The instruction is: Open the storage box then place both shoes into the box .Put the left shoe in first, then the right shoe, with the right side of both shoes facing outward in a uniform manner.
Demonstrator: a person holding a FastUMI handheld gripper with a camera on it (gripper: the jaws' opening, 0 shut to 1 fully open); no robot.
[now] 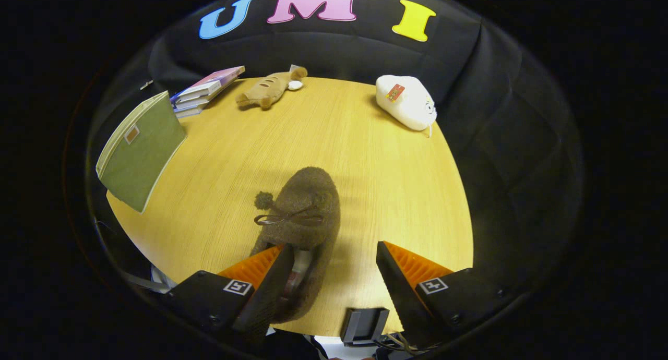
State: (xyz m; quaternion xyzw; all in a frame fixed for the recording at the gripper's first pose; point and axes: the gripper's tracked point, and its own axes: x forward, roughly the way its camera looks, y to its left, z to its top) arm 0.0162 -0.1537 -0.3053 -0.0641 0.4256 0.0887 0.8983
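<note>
A brown fuzzy shoe [305, 208] with a small bow and pom-pom lies on the round wooden table [365, 156], toe pointing away from me. My gripper [334, 255] is open just above its heel end. The left finger [269, 276] sits over the shoe's opening, and the right finger [404, 274] stands clear of the shoe to its right. A green fabric storage box [140, 150] stands at the table's left edge, well beyond and left of the fingers; its lid looks closed.
A stack of books [206, 91] lies behind the box. A tan plush toy [269, 88] rests at the far edge and a white plush toy [409, 102] at the far right. A small dark bracket [364, 324] sits at the near edge.
</note>
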